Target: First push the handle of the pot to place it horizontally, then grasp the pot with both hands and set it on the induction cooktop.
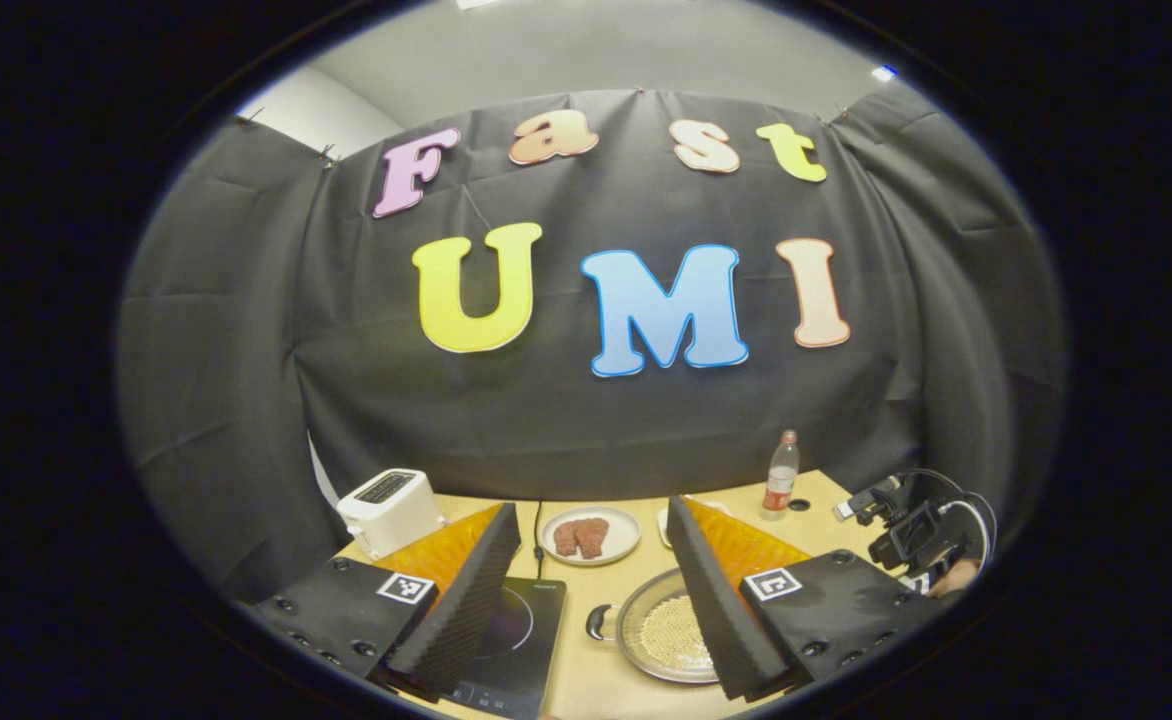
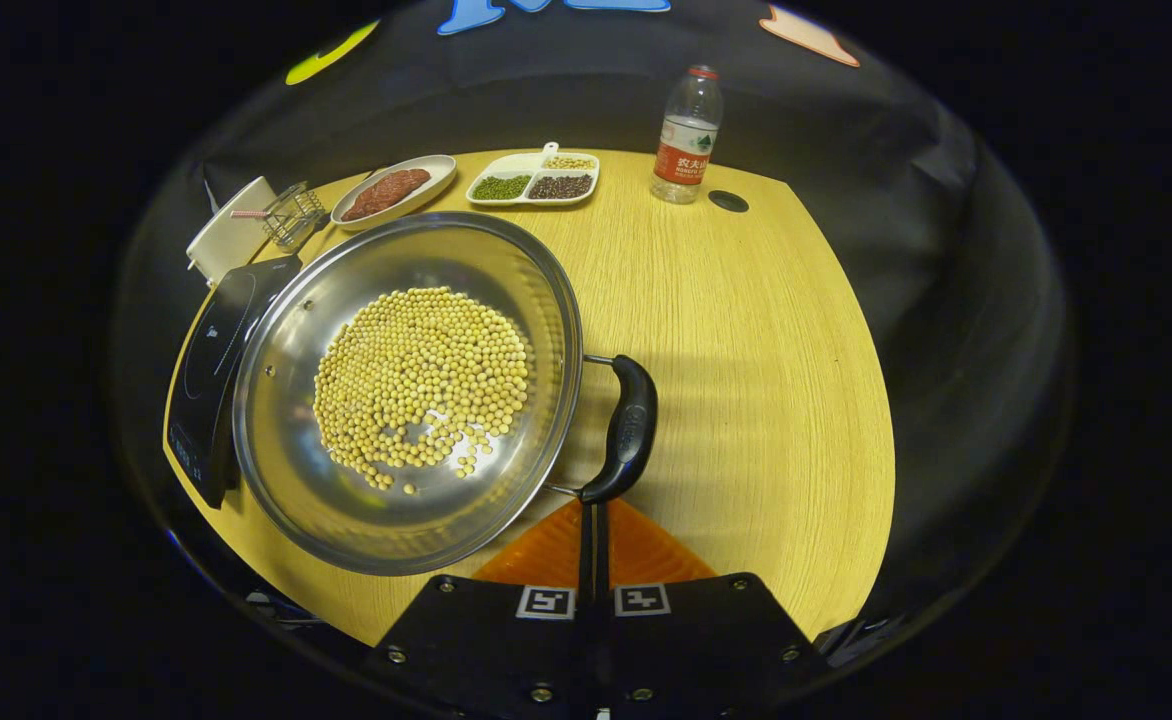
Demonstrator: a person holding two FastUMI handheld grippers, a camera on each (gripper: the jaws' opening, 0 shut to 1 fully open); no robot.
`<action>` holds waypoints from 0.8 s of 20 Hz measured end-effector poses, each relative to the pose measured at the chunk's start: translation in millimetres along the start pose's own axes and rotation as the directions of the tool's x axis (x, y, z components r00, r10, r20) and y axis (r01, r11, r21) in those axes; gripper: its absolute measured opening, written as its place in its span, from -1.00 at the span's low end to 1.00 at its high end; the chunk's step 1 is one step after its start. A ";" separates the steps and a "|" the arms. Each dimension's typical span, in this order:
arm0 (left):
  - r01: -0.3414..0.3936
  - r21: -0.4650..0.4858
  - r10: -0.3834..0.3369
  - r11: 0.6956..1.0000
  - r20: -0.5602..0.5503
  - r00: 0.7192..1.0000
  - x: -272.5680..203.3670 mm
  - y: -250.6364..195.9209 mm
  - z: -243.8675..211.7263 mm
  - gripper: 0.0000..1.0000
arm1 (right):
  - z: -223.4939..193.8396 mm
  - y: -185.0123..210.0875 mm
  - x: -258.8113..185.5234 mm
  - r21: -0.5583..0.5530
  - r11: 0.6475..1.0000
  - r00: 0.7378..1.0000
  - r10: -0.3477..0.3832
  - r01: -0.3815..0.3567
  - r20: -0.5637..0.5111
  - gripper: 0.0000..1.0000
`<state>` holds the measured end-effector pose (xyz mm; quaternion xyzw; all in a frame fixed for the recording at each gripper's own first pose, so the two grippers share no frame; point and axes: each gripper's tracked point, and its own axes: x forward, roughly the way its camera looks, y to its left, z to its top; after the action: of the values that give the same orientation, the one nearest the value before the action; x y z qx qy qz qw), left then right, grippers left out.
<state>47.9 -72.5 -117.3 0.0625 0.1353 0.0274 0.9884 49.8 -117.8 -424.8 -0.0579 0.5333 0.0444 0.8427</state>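
A steel pot (image 2: 406, 390) holding a layer of pale soybeans (image 2: 421, 385) sits on the wooden table (image 2: 746, 350), its left rim just beside the black induction cooktop (image 2: 208, 370) and, in the right gripper view, overlapping that cooktop's edge. The pot's black side handle (image 2: 629, 428) juts from its right rim, lying crosswise to the view. The right gripper (image 2: 594, 520) is near the lower end of that handle, its fingers pressed together with no gap and nothing between them; the tips reach the handle's near end.

In the left gripper view the left gripper (image 1: 596, 600) hangs above the table with its fingers spread wide and free; the pot (image 1: 661, 635) lies between them toward the right finger, and the cooktop (image 1: 511, 640) lies by the left finger. The other gripper (image 1: 911, 535) shows at the far right edge.

Farther back stand a white toaster (image 1: 389, 510), a plate of reddish meat (image 2: 393, 190), a divided white dish of beans (image 2: 536, 180) and a plastic water bottle (image 2: 688, 135).
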 end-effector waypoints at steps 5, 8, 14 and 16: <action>0.092 -0.040 -0.093 0.995 -0.025 0.995 8.9 -11.1 -17.2 0.89 | 3.1 -12.6 -15.5 0.004 0.998 0.997 -0.056 0.056 0.061 -0.99; 0.137 -0.047 -0.138 0.989 -0.027 0.990 18.7 -3.5 -22.5 0.94 | 9.6 -10.7 -42.4 0.051 0.997 0.985 -0.060 0.053 0.160 -0.49; 0.230 -0.041 -0.233 0.972 -0.085 0.969 40.2 -6.5 -54.5 0.90 | 35.3 5.4 -90.6 0.121 0.992 0.927 -0.087 0.045 0.364 0.95; 0.254 -0.042 -0.258 0.966 -0.127 0.958 50.6 -10.4 -78.0 0.90 | 38.2 9.1 -89.7 0.135 0.990 0.922 -0.094 0.046 0.375 0.95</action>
<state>75.9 -70.1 -206.5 0.0300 0.2069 -0.0949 0.9733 44.4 -104.4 -327.9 -0.0150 0.3589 -0.0086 0.9332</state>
